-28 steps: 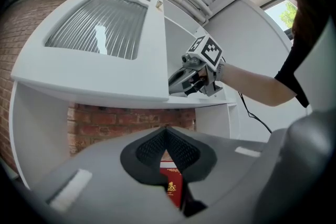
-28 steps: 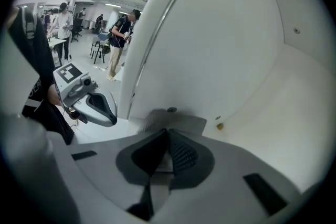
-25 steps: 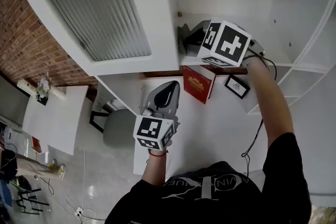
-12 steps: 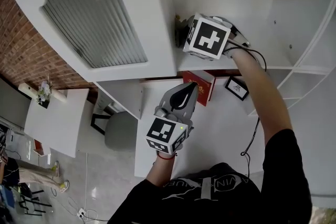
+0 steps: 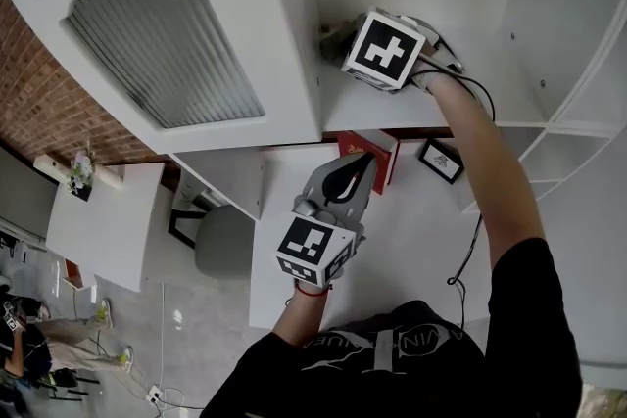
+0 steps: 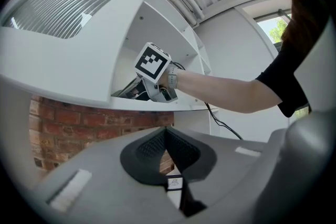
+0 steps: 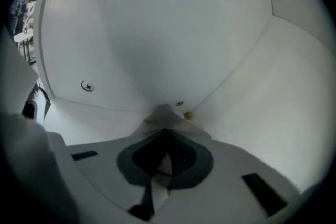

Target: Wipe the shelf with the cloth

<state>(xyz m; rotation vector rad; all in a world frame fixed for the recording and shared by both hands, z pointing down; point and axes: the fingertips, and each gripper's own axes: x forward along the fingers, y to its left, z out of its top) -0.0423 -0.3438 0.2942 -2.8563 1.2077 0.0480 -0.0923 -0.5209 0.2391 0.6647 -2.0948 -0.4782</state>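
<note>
My right gripper reaches into the white shelf and is shut on a grey cloth. The cloth is pressed into the compartment's far left corner. In the right gripper view the cloth bunches just past the closed jaws, against the seam where the white panels meet, near a small brass peg. My left gripper hangs below the shelf board, shut, with nothing in it. The left gripper view shows its pads together and the right gripper up in the shelf.
An open cabinet door with ribbed glass stands at the left of the compartment. Below the shelf board, a red box and a small framed picture sit on the white surface. A black cable hangs from the right arm. A brick wall lies behind.
The right gripper has slid left and deeper into the shelf's corner with the cloth. The left gripper has drifted a little to the right and lower.
</note>
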